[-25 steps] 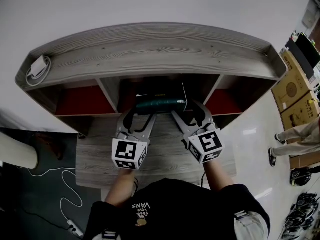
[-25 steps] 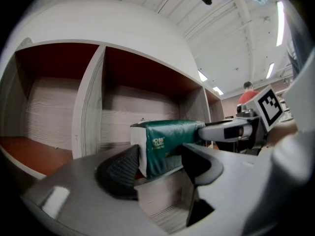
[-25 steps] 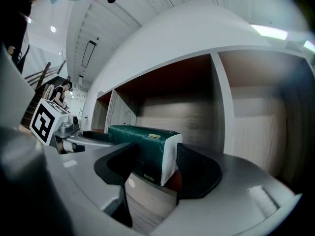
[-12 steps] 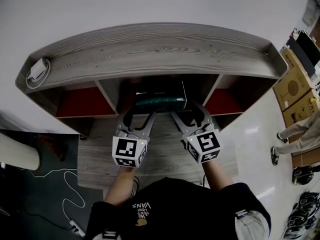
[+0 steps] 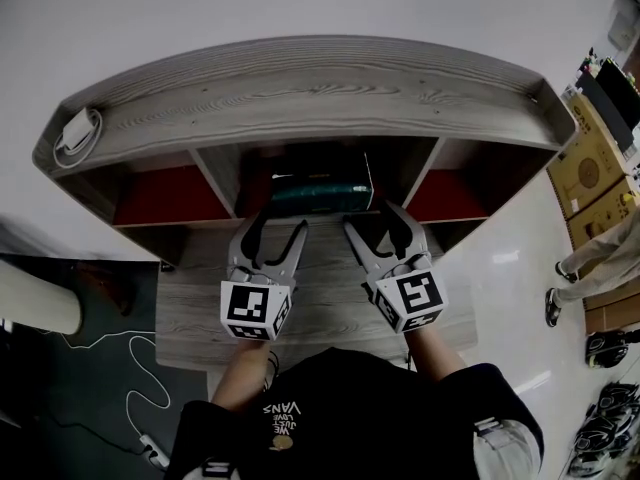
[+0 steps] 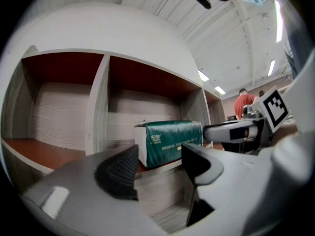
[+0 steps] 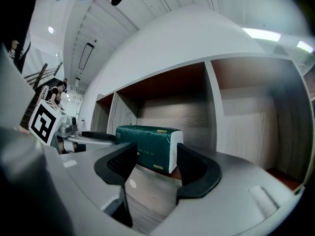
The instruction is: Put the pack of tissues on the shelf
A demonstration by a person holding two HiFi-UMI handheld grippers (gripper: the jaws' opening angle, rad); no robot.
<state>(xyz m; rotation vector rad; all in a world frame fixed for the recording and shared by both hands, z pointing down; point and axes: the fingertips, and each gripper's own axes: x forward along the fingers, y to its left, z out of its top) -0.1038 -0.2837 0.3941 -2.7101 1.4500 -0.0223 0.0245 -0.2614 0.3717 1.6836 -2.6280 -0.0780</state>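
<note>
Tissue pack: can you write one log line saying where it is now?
tissue pack: in middle compartment of shelf | left tongs: open, empty | right tongs: open, empty | both apart from pack

White wall (image 5: pixel 300 3), glossy pale floor (image 5: pixel 505 268)

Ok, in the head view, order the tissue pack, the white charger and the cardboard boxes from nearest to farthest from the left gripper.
1. Tissue pack, in the shelf, just ahead of the left gripper.
2. White charger, shelf top, far left.
3. Cardboard boxes, far right, beyond the shelf.
</note>
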